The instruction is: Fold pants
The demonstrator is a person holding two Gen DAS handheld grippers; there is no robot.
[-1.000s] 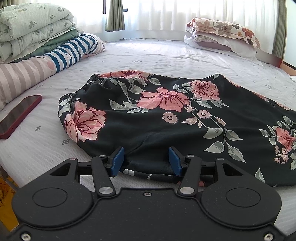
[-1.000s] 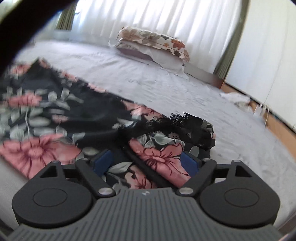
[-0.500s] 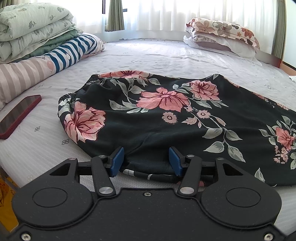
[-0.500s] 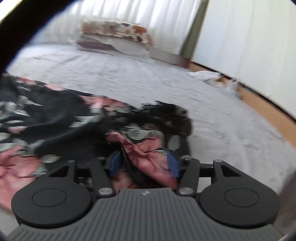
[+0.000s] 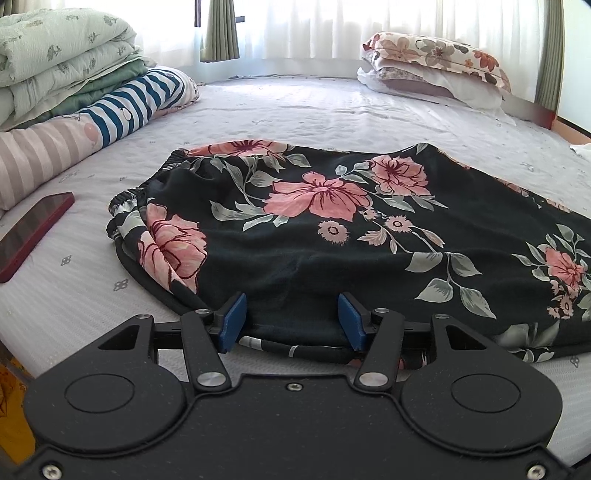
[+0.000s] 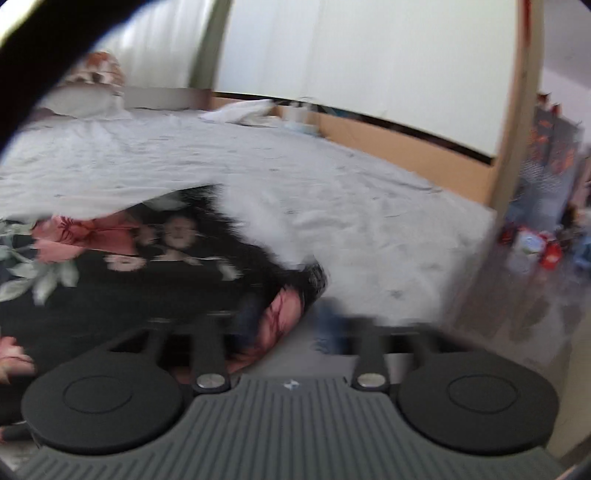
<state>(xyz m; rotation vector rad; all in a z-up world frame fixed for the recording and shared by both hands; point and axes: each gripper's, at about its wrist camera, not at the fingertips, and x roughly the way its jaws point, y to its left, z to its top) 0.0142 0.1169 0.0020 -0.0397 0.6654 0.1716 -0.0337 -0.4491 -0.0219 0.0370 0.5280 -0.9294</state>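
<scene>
Daylight glowing through sheer white curtains [image 5: 332, 26] behind the bed [image 5: 314, 107], olive drapes [image 5: 219, 29] hanging beside them, stacked floral pillows [image 5: 436, 62] lying at the far edge, folded quilts [image 5: 55, 66] piling up left, a white wall [image 6: 369, 66] running above a wooden floor [image 6: 406, 147].

The left claw [image 5: 291, 319] is straddling the near edge of the black floral pants [image 5: 332, 236], which are lying flat on the white bed [image 5: 295, 107]. A red phone [image 5: 33, 232] is lying to the left, below folded quilts [image 5: 62, 62]; pillows [image 5: 432, 70] are sitting far right.
</scene>
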